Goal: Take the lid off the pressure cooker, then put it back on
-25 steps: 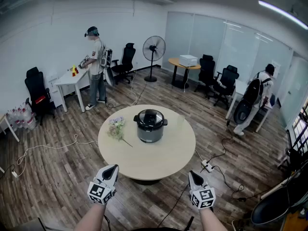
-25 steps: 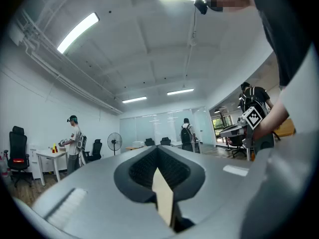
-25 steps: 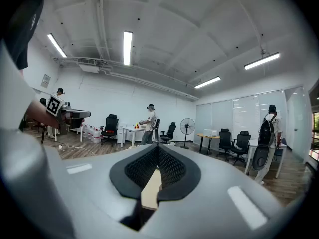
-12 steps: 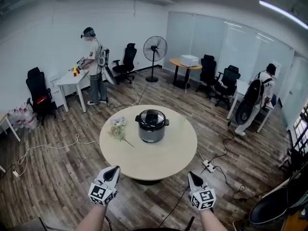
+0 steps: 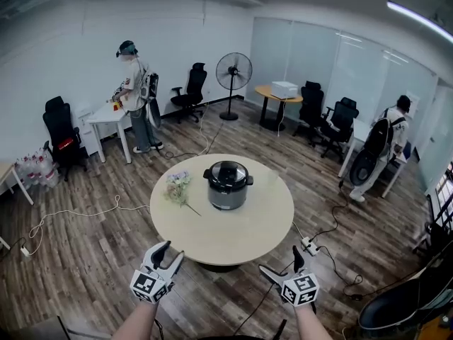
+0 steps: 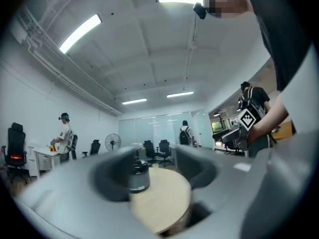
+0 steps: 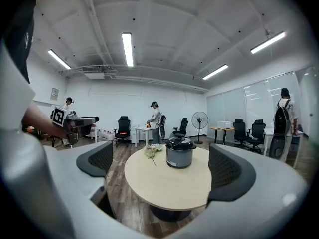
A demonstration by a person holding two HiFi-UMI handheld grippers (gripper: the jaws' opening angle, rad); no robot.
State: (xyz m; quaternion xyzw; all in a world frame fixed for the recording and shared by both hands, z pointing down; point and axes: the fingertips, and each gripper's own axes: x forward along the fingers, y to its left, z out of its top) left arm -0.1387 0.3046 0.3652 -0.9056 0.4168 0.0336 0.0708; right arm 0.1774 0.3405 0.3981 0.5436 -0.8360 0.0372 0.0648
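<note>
Left claw: jaws have just been opening and stand a little apart, with nothing between them. It is held off the near edge of the table, not touching it. Its own view is smeared, but the gap between the jaws shows.

Flowers: lying on the table ahead of the left claw, just left of the cooker.

Cooker: upright near the table's middle, well ahead of both claws, to the right of the left claw's line and to the left of the right claw's. The lid is on. The left gripper view frames the cooker in the gap between the jaws, far beyond them. The right gripper view frames the cooker the same way.

Right claw: jaws have just been opening and are spread wide and empty. It is off the table's near edge, well short of the cooker.
</note>
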